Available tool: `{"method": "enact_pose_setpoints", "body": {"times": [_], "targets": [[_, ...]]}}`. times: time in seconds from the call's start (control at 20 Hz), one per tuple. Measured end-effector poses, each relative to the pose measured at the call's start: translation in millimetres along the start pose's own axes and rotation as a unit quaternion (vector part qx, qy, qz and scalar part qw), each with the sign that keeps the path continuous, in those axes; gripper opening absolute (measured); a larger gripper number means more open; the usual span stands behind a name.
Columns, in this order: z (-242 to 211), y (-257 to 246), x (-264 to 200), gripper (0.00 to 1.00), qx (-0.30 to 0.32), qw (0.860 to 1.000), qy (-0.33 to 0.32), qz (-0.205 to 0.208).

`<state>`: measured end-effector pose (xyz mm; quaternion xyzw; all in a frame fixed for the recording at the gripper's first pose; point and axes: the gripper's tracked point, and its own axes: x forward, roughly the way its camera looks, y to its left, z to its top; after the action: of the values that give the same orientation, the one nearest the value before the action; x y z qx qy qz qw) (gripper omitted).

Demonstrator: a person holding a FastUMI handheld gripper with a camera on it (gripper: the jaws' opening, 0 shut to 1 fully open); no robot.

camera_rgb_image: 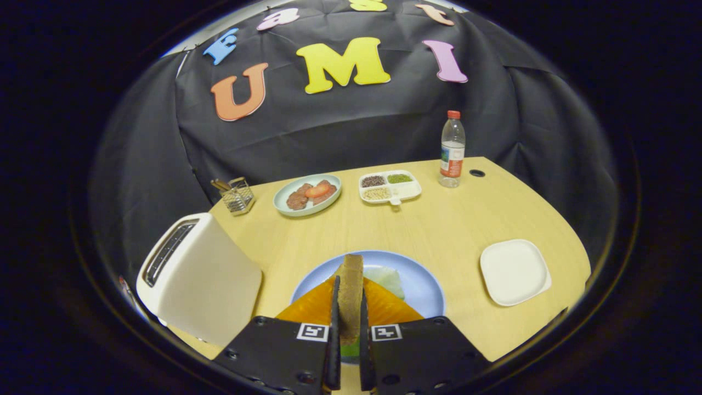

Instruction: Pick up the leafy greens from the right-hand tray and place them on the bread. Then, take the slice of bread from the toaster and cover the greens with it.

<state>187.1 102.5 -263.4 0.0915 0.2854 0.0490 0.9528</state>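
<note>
Black cloth backs a light wooden table [439, 230] that carries the whole setup. At the table's near edge sits a blue plate [422, 285] bearing an orange-toned base slice of bread [384, 307], with pale leafy greens [386, 277] lying on it; a strip of brighter green also shows low between the fingers. The gripper [349, 323] is clenched on a brown slice of bread [350, 296], held upright on edge with both fingers pressing its faces, directly above the plate. A white toaster [197, 274] stands at the near left edge, and no bread can be seen rising from its slots. The white tray [514, 271] near the right edge looks bare, consistent with the greens having been moved. Toward the far edge lie a plate of meat and tomato [307, 195], a divided dish of grains [390, 187], a wire holder [237, 196] and a water bottle [452, 149]. Judged progress: greens placed and top slice fetched; what remains is to tip that slice flat over the greens and let it go.
</note>
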Motion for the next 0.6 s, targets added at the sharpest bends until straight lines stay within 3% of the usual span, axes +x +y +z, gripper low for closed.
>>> {"method": "enact_pose_setpoints", "body": {"times": [0.3, 0.5, 0.6], "targets": [[-22, -32, 17, 0.14, -0.004, 1.0, 0.022, -0.001], [-28, -40, 23, 0.29, -0.012, 1.0, 0.022, -0.004], [-28, -43, 24, 0.3, -0.022, 1.0, 0.018, -0.011]]}}
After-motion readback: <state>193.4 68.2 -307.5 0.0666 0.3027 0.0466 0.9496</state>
